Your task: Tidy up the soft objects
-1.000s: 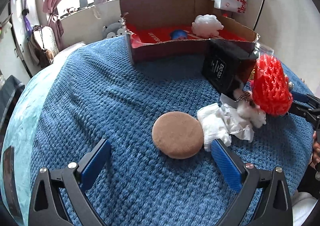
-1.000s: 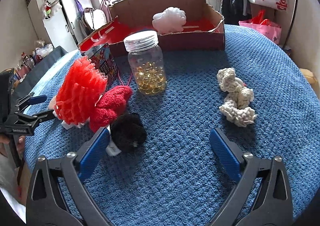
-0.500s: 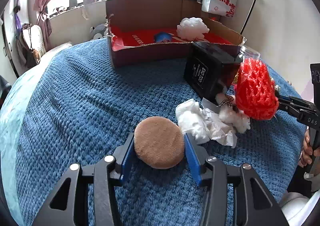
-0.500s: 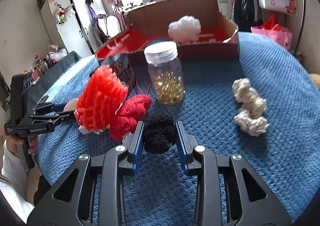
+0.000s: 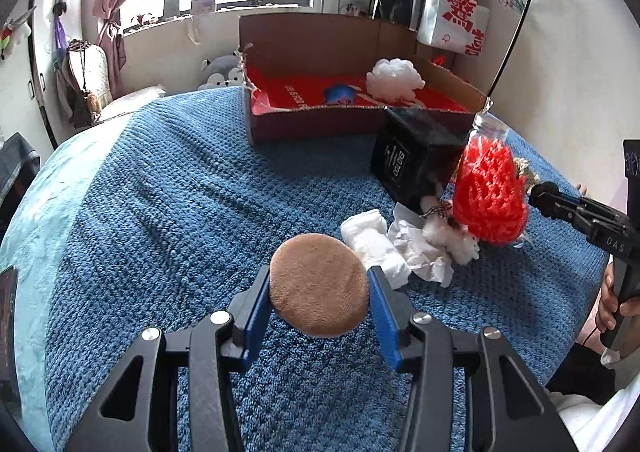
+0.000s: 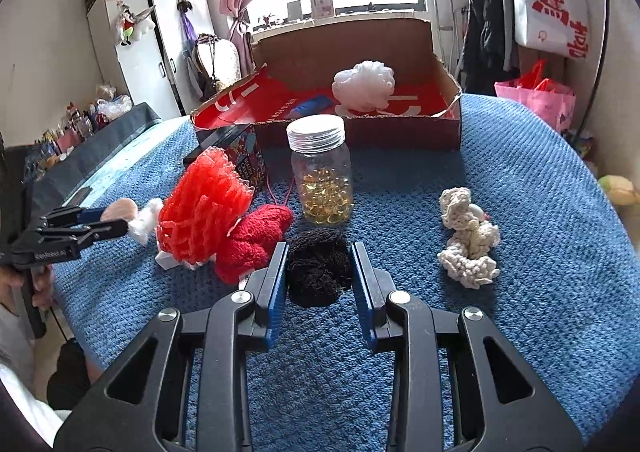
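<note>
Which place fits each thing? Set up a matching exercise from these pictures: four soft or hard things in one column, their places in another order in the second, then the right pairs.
Things
1. brown pad
2. black yarn ball
3. white puff
4. jar

Places
A. inside the cardboard box
B. between the fingers of the right gripper
C. standing on the blue blanket in front of the box
D. between the fingers of the left gripper

Pairs: 1-D, 2-B, 3-A, 4-C
</note>
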Motion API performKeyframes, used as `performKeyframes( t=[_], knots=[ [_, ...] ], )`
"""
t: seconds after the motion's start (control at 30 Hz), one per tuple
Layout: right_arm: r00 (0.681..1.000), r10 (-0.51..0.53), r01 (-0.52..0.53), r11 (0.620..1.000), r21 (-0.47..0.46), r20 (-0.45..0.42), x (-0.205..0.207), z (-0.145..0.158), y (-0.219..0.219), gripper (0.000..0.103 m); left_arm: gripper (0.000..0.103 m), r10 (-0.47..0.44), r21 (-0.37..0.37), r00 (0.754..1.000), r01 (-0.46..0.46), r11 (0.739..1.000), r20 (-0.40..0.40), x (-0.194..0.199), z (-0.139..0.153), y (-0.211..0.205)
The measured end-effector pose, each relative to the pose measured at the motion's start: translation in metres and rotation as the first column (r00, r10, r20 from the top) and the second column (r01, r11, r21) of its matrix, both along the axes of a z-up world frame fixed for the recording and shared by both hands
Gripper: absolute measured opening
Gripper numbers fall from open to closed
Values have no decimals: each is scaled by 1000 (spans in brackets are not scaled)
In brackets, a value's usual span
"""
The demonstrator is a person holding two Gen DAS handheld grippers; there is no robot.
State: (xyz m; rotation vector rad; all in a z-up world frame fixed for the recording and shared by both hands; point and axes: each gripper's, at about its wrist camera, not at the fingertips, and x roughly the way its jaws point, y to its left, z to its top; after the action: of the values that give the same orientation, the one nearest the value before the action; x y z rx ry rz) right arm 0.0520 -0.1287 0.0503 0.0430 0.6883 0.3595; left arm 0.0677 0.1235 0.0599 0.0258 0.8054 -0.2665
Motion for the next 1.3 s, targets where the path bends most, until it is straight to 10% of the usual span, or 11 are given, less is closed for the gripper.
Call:
performKeyframes(
  t=[0.43, 0.63, 0.83, 0.97, 1.13, 1.2, 1.3],
  knots=[
    [999, 15, -16, 1000, -12, -36, -2, -12, -1, 29, 51, 4, -38, 999, -6, 999, -53, 0, -15, -7],
    [998, 5, -10, 996, -86, -57, -3, -23, 4, 31, 80, -1, -19, 999, 1, 1000, -45, -7, -20, -9],
    [997, -1, -3, 998, -65, -75, 0, -30, -2, 32, 81, 23, 40, 999, -21, 999, -29, -6, -24, -9],
    [998, 2, -5, 999, -50, -62, -2, -29, -2, 75, 81, 22, 75, 1000, -22, 997, -3, -5, -25, -14],
    [1000, -10, 10, 993, -116, 0, -7, -27, 3, 74, 79, 17, 106, 999, -20, 994, 27, -3, -28, -21],
    [1000, -10, 12, 993, -121, 18, -8, -26, 4, 72, 63, 14, 103, 999, -18, 994, 39, -3, -27, -22],
    [999, -9, 14, 991, -135, 35, -10, -26, 5, 31, 54, 10, 92, 999, -14, 996, 50, -5, -25, -22]
  ],
)
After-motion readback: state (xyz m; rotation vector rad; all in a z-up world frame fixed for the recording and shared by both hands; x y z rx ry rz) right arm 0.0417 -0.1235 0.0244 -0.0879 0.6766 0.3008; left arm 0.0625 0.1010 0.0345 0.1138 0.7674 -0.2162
